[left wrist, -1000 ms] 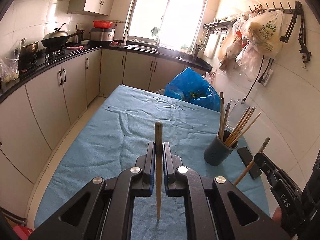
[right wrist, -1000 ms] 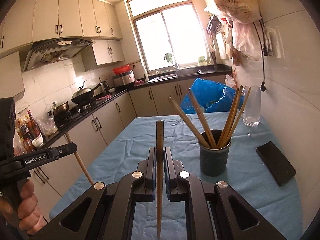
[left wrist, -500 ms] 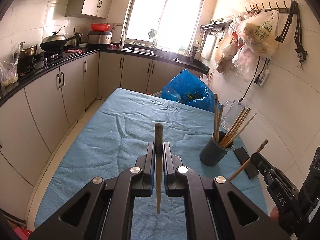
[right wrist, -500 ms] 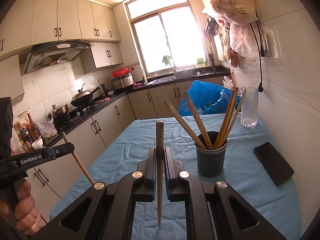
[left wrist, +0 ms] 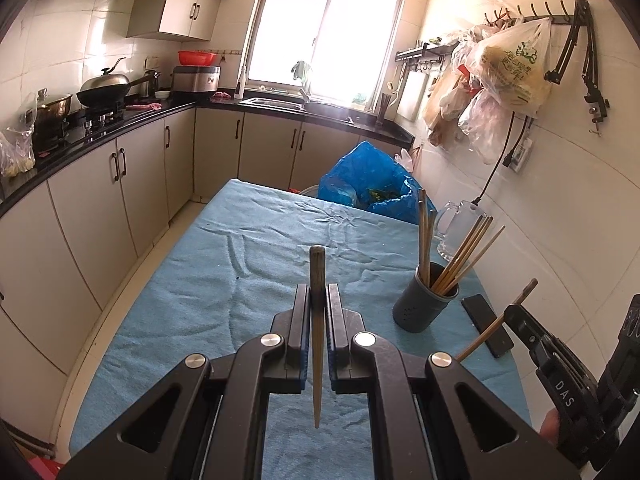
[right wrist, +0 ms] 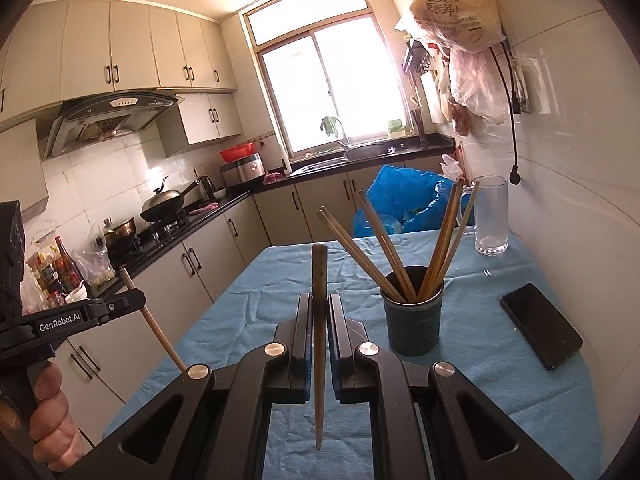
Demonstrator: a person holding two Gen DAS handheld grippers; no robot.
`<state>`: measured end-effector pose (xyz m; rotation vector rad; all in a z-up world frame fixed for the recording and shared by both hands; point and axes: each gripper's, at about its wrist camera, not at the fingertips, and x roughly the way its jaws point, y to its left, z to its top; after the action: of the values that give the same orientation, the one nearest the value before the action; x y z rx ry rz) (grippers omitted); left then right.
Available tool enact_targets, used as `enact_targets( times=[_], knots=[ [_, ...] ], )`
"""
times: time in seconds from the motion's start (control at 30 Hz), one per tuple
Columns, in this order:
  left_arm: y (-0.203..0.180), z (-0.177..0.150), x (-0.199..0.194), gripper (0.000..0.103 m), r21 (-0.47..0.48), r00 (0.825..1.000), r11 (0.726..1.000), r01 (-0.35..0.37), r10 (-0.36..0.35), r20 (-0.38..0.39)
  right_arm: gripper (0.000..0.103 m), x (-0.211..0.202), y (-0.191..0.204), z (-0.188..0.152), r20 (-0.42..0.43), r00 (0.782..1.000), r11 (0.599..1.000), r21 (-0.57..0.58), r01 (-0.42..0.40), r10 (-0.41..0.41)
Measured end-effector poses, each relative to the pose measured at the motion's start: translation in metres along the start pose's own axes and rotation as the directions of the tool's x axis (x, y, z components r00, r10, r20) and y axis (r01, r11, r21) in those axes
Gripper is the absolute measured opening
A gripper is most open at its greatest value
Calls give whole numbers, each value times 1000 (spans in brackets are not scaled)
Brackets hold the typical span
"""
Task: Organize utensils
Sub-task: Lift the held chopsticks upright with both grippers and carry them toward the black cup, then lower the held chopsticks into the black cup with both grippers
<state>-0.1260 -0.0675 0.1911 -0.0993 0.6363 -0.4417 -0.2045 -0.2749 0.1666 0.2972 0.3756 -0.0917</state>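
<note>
My left gripper (left wrist: 318, 294) is shut on a wooden chopstick (left wrist: 317, 344) held upright above the blue-clothed table (left wrist: 208, 280). My right gripper (right wrist: 319, 302) is shut on another wooden chopstick (right wrist: 319, 340), also upright. A dark grey utensil cup (left wrist: 424, 298) with several chopsticks stands at the right of the table; it also shows in the right wrist view (right wrist: 413, 310), just right of and beyond the right gripper. Each gripper shows in the other's view: the right gripper (left wrist: 520, 316) with its chopstick, the left gripper (right wrist: 132, 302) with its chopstick.
A black phone (right wrist: 540, 324) lies right of the cup near the wall. A glass mug (right wrist: 491, 216) stands at the far right of the table. A blue plastic bag (left wrist: 372, 184) sits beyond the table's far end. Kitchen cabinets (left wrist: 100, 184) run along the left.
Both grippers have pulled back and up a little from the table with their chopsticks still held; the cup looks smaller and farther in the left wrist view.
</note>
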Motion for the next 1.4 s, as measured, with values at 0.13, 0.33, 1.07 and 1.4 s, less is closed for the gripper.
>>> enact_targets(
  times=[0.13,0.33,1.07,1.4],
  knots=[
    [-4,0,0,7,5,1000,1000,2,-2,-1,8,-5,-4,2,9,1000,1000,12,2,-3],
    [-10,1,1,7,13,1000,1000,6,-6,-7,8,-13,-12,5,23,1000,1000,28,8,-8],
    [-93,63,-3,7,123,991,986,112,-119,56,8,-60,-73,68,176,981,990,125,61,-83],
    [-143,107,21,7,147,984,980,137,-152,92,8,-51,-96,111,213,972,984,170,60,-96]
  ],
)
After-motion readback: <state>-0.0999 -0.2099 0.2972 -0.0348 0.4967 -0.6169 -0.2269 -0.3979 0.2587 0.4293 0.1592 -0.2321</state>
